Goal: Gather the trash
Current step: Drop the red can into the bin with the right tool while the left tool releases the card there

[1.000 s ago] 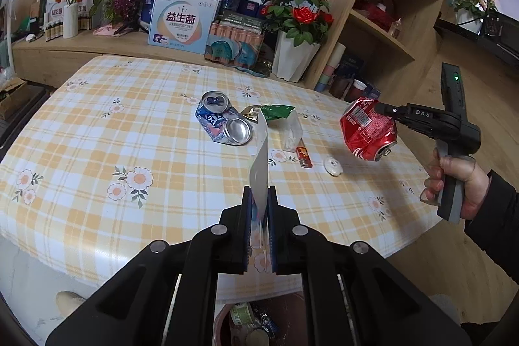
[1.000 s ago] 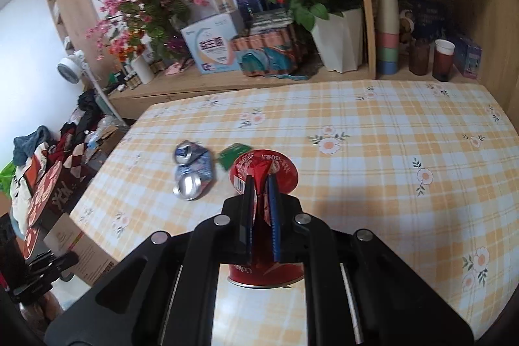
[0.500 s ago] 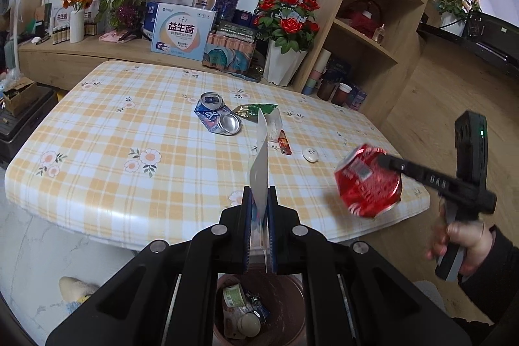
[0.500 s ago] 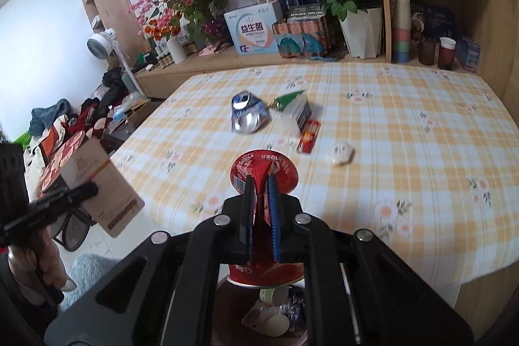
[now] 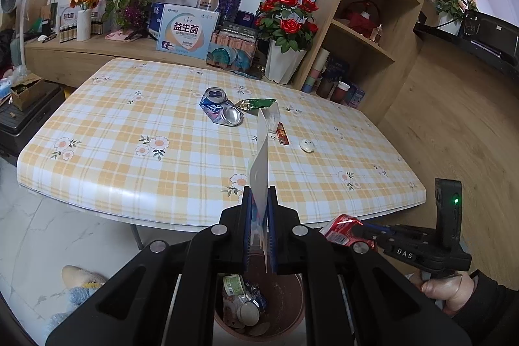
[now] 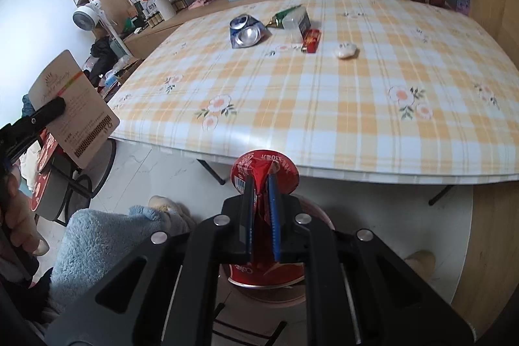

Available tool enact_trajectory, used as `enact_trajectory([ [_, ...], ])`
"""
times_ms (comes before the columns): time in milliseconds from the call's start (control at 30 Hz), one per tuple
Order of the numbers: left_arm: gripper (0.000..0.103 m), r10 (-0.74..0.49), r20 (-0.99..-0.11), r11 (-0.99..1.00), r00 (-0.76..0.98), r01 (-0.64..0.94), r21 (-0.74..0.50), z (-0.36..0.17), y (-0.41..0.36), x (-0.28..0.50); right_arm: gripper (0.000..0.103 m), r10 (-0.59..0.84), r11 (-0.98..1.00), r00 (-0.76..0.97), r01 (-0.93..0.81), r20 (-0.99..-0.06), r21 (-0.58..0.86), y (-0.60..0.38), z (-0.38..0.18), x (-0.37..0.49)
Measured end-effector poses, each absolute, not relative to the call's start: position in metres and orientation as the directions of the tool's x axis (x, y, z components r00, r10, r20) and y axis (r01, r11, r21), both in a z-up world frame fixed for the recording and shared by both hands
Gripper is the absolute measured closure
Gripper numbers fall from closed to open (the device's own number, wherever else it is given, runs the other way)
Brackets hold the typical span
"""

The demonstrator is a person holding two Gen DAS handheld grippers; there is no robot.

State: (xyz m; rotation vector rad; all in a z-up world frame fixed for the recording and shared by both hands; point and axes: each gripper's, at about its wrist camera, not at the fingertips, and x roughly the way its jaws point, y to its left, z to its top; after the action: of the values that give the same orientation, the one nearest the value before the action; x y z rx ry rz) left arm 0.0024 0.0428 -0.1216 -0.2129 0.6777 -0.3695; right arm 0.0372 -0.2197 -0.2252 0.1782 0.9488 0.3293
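Down past your left tool [image 5: 259,235] its own camera shows the open bin [image 5: 293,307], part full of scraps, sitting on the floor just off the desk [image 5: 129,158] edge; the right camera catches only a sliver of that bin's rim [image 6: 319,214] under the can. Your left tool is clenched on a white card [image 5: 261,164], seen edge-on and standing upright between the pads. From the right camera you get the card's printed face [image 6: 73,106] instead, with a barcode near its lower corner, pinched at far left.

Your right tool [image 6: 261,219] is clamped on a crushed red cola can [image 6: 264,171], its pads biting into the dented side, with the can hanging over the bin. The left view shows just a red corner of that can [image 5: 340,227] poking out behind the left tool's frame, and your right hand [image 5: 444,291] wrapped round the handle at lower right, the tool angled down.

Still on the desk, near the middle: a flattened blue can [image 5: 220,109], a green wrapper [image 5: 258,102], a clear packet [image 5: 272,115], a small red packet [image 5: 282,133] and a white blob [image 5: 306,145]
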Motion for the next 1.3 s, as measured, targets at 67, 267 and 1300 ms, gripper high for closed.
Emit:
enact_trajectory([
  [67,0.094,-0.401,-0.568,0.913,0.719,0.262,-0.313,-0.121,0.043,0.001,0.090,0.357,0.934,0.531,-0.200,-0.769,0.296,-0.215,-0.228,0.036],
  [267,0.094,-0.407,-0.575,0.911,0.710,0.270,-0.311,-0.122,0.040,-0.001,0.072,0.351,0.936,0.550,-0.198,-0.758,0.290,-0.211,-0.223,0.031],
  [1300,0.094,-0.495,-0.638,0.867,0.590,0.381,-0.321,-0.142,-0.012,-0.006,0.006,0.128,0.989,0.759,-0.051,-0.638,0.138,-0.264,-0.170,0.018],
])
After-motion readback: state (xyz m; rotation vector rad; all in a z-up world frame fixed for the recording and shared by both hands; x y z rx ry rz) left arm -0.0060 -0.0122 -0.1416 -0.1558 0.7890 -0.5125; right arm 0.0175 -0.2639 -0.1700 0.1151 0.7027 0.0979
